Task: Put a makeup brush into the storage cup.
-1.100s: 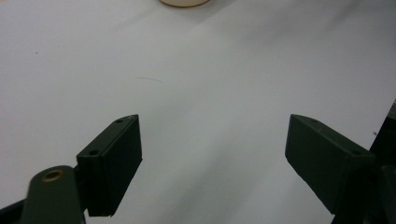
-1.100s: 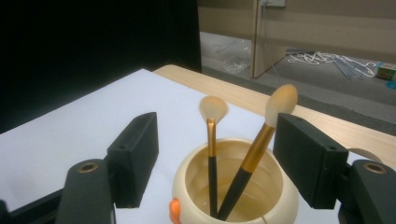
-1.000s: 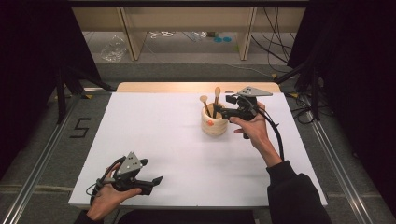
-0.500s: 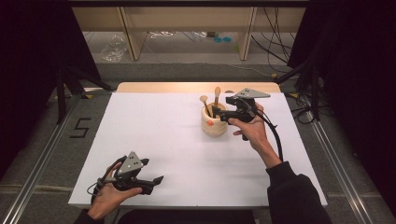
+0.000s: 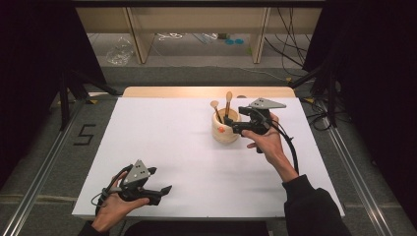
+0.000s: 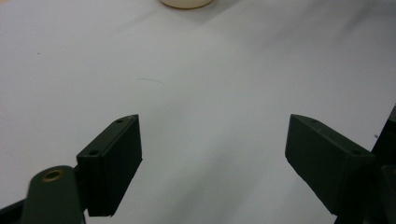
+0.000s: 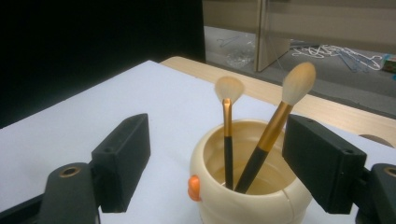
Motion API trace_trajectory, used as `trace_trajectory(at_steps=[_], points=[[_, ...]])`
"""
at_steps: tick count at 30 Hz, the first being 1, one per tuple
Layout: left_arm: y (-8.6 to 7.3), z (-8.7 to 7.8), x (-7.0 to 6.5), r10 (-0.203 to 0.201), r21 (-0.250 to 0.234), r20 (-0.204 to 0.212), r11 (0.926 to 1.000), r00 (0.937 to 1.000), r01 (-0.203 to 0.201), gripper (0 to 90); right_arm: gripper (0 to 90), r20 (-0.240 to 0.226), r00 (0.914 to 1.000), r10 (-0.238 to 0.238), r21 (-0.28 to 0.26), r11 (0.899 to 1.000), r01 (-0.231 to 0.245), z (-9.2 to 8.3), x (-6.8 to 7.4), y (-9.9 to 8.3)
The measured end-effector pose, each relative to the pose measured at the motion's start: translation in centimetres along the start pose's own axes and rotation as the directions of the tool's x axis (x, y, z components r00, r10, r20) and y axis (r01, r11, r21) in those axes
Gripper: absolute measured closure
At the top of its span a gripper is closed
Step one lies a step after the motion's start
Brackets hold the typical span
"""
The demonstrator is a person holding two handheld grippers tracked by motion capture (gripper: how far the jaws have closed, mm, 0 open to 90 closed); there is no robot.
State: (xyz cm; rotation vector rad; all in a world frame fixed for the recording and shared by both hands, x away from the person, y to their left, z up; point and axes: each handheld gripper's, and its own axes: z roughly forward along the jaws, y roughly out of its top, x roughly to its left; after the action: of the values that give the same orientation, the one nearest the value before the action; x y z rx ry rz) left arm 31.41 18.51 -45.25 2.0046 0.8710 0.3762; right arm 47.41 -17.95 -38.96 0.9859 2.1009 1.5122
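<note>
Right gripper view — brushes (image 7: 254,140) in cup (image 7: 252,196)

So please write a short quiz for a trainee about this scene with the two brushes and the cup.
1. How many brushes stand in the cream cup?
2. True or false: the right tool is clamped on a brush handle.
3. Where is the left tool? A) over the cup B) low over the bare white table, near the front edge C) off the table

Key:
1. Two: a shorter brush and a longer brush, both with the bristles up.
2. False: its jaws stand open on either side of the cup, and they have just been opening.
3. B
</note>
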Motion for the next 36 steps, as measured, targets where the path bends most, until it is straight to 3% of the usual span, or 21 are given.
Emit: trace_trajectory(at_steps=[11,16,18,19,24,34,35,36], points=[[0.0,0.0,0.0,-0.003,-0.006,0.000,1.0000,1.0000,0.003,18.5,19.8,0.006,0.9999,-0.011,-0.008,1.000,0.011,-1.0,0.8,-0.7],[0.0,0.2,-0.2,-0.020,-0.028,0.003,0.9994,0.9998,0.020,18.5,19.7,-0.010,0.9999,0.000,-0.004,1.000,0.000,-1.4,1.2,-1.3],[0.0,0.1,-0.1,-0.015,-0.022,0.002,0.9997,0.9999,0.015,18.5,19.8,-0.022,0.9996,0.017,0.007,1.000,-0.017,-1.5,1.5,-1.6],[0.0,-0.1,0.0,0.001,-0.003,-0.005,1.0000,1.0000,-0.001,18.5,19.8,-0.011,0.9999,0.003,0.006,1.000,-0.003,-1.6,1.5,-1.6],[0.0,0.1,-0.1,-0.019,-0.026,0.002,0.9995,0.9998,0.019,18.5,19.8,-0.026,0.9997,0.001,0.002,1.000,-0.001,-1.8,1.8,-1.8],[0.0,0.0,-0.1,-0.003,-0.007,-0.008,1.0000,1.0000,0.003,18.5,19.8,-0.064,0.9975,0.032,0.002,0.999,-0.032,-2.8,2.6,-2.6],[0.0,0.2,-0.3,-0.025,-0.041,-0.004,0.9988,0.9997,0.025,18.5,19.8,-0.067,0.9972,0.032,0.000,0.999,-0.033,-2.9,2.6,-2.7],[0.0,0.2,-0.2,-0.010,-0.037,-0.002,0.9993,0.9999,0.010,18.5,19.8,-0.068,0.9972,0.031,0.003,1.000,-0.031,-2.9,2.7,-2.8]])
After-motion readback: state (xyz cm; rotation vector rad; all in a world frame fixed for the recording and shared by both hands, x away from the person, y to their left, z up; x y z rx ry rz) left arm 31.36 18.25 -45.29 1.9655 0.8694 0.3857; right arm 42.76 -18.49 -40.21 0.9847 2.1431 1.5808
